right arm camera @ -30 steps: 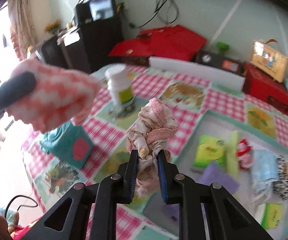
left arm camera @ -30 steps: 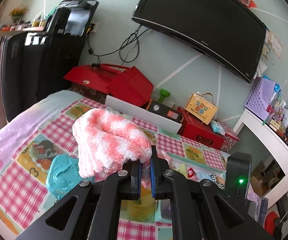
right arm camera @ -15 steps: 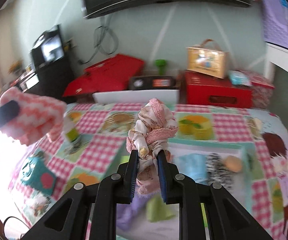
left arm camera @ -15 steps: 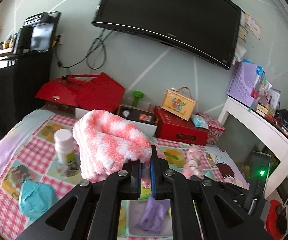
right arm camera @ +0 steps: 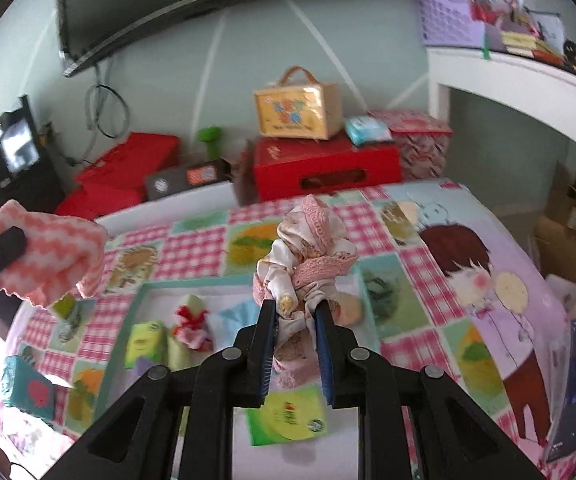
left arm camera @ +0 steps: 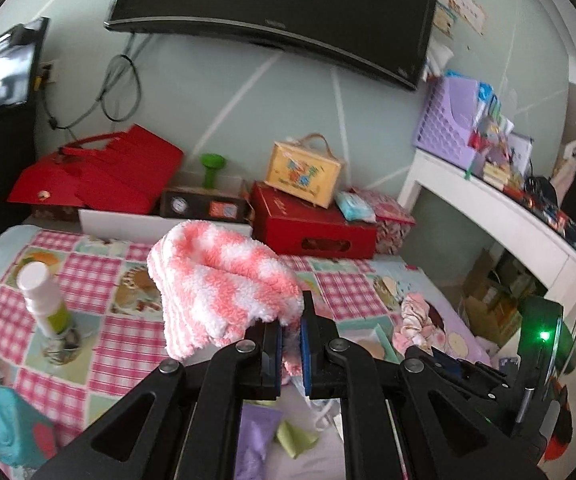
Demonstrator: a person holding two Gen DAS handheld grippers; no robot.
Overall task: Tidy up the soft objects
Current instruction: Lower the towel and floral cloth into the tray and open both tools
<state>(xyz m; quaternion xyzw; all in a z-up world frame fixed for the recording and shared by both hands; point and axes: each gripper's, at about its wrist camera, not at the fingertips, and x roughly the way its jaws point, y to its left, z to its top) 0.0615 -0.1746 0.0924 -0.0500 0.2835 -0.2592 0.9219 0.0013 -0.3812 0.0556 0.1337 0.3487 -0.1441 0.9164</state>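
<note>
My left gripper (left arm camera: 290, 322) is shut on a fluffy pink-and-white sock (left arm camera: 224, 284), held up above the checked bedspread (left arm camera: 124, 332). The same sock (right arm camera: 48, 256) shows at the left of the right wrist view, with a left finger across it. My right gripper (right arm camera: 295, 312) is shut on a bunched cream and pink lace cloth (right arm camera: 307, 252), held in the air over a shallow tray (right arm camera: 144, 296) with a teal rim. That cloth (left arm camera: 415, 316) appears at the right in the left wrist view. In the tray lie green packets (right arm camera: 144, 342), a red-and-white soft item (right arm camera: 192, 326) and a light blue cloth (right arm camera: 236, 318).
A white bottle (left arm camera: 44, 296) stands on the bedspread at the left, with a teal block (left arm camera: 8, 428) nearer. Red boxes (left arm camera: 311, 224), a yellow case (left arm camera: 303, 172) and a white board (left arm camera: 136, 224) line the far edge. A white desk (left arm camera: 499, 208) stands to the right.
Both grippers have swung to the right across the bed and risen slightly, each carrying its cloth. The tray has come under the right gripper; the bottle has slid to the left of both views.
</note>
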